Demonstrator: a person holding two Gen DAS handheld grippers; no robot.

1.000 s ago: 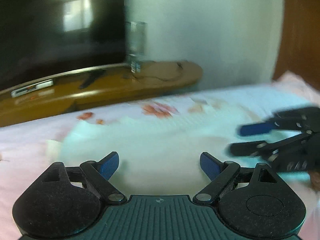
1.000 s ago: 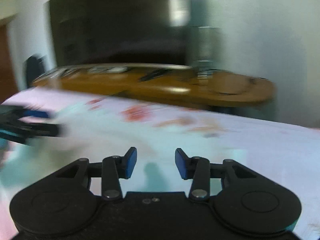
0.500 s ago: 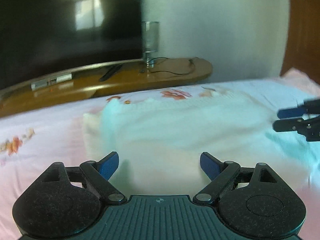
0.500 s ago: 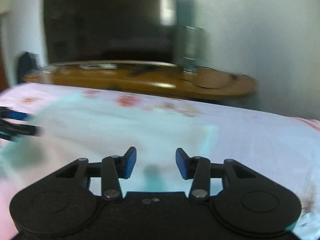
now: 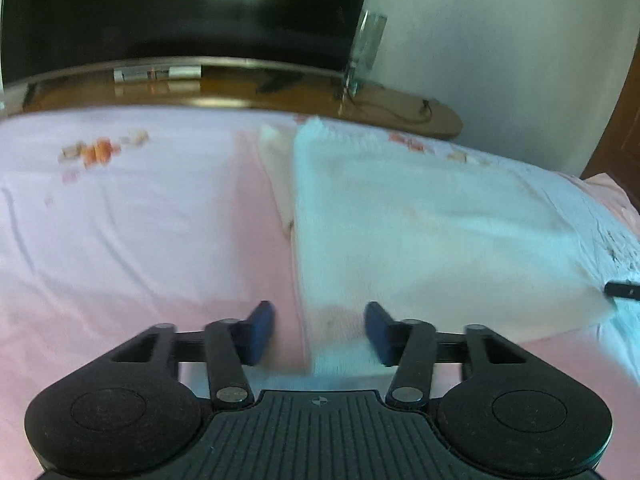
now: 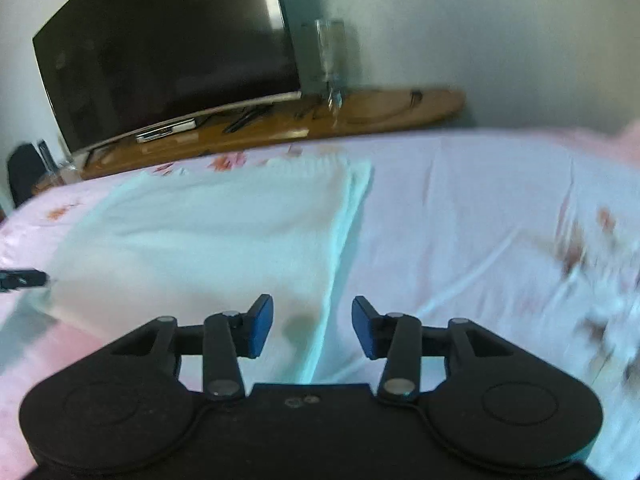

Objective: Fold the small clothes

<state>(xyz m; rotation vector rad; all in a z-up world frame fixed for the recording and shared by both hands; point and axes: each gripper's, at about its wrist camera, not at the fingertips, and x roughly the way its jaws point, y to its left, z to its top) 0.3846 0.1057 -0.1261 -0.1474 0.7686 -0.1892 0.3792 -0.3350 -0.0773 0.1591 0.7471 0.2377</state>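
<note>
The bed (image 5: pixel 140 240) carries one pale garment (image 5: pixel 420 220), lying flat in the middle and seemingly folded once, with a second layer peeking out along its left edge; further folds look undone. Behind stand one TV (image 6: pixel 168 52), one wooden desk (image 6: pixel 380 114) and one glass (image 6: pixel 330 60). Two grippers work: the left gripper (image 5: pixel 318 330) is closing over the garment's near left corner, not yet pinching; the right gripper (image 6: pixel 312 326) straddles the right edge, parted, grasping nothing.
</note>
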